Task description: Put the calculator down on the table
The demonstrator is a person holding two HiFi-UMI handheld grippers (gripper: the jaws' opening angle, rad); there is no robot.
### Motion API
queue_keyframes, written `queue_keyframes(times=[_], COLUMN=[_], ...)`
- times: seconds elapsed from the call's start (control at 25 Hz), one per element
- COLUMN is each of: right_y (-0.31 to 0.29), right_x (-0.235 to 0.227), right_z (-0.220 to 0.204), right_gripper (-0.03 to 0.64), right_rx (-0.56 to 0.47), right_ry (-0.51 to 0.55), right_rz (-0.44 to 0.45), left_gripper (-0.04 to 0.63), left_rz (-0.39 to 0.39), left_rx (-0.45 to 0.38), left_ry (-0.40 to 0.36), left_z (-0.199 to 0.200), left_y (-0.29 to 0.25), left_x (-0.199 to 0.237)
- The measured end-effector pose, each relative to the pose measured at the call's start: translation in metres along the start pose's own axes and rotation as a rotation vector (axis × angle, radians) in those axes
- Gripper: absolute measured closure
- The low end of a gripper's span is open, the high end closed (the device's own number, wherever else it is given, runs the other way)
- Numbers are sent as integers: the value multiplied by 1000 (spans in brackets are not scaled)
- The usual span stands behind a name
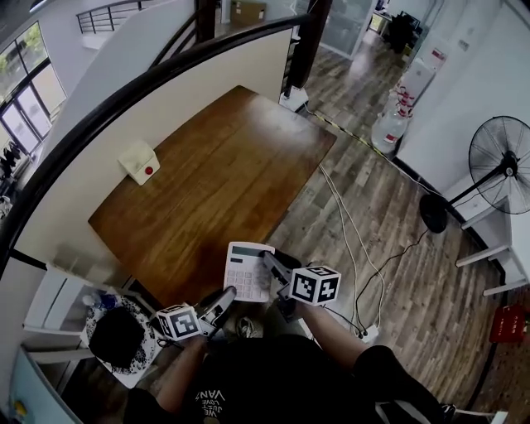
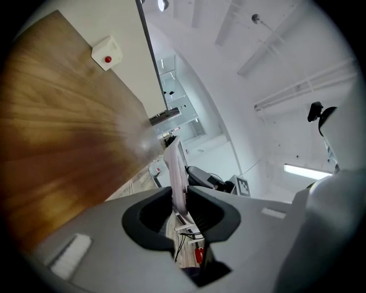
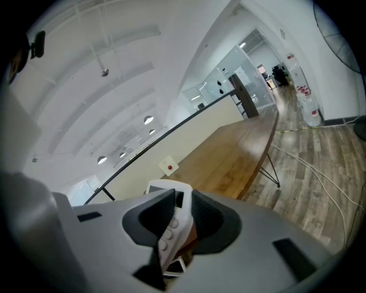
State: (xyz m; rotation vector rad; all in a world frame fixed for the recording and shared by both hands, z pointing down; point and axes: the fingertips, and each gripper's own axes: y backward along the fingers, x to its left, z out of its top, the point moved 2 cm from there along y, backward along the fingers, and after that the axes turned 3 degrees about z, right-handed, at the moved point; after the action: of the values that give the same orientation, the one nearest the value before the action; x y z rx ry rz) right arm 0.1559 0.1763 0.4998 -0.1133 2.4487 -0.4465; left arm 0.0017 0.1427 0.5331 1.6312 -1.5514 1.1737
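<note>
Your left gripper and right gripper both pinch the calculator. The jaws are only narrowly apart, closed on its thin edges. It is held at the table's near edge.

We take this for an open office floor. A long wooden table stands beside a curved half wall topped with a dark rail. Loose cables trail across the plank floor. Glass partitions close the far end, and we also see big water bottles, a standing fan, tall windows and round ceiling lights.
</note>
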Motion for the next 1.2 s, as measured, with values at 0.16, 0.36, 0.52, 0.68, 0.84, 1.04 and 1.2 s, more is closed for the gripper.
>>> queue_keyframes(times=[0.16, 0.36, 0.52, 0.68, 0.84, 1.04, 1.2], right_y=[-24, -63, -96, -134, -170, -214, -250], right_x=[0, 1, 6, 10, 15, 27, 39], right_z=[3, 8, 19, 31, 40, 47, 50], right_gripper=[541, 541, 541, 541, 541, 541, 540], right_rx=[35, 90, 141, 202, 274, 362, 436], right_ry=[13, 19, 50, 82, 121, 173, 221], right_rz=[29, 78, 134, 193, 257, 360, 445], left_gripper=[512, 512, 512, 512, 512, 513, 512], left_rz=[24, 71, 103, 138, 182, 249, 287], left_rx=[-38, -89, -156, -222, -307, -417, -531], left_ry=[17, 37, 57, 70, 93, 117, 142], left_z=[12, 32, 52, 75, 93, 115, 130], left_y=[2, 6, 7, 6, 8, 12, 17], left_x=[12, 29, 41, 51, 67, 77, 90])
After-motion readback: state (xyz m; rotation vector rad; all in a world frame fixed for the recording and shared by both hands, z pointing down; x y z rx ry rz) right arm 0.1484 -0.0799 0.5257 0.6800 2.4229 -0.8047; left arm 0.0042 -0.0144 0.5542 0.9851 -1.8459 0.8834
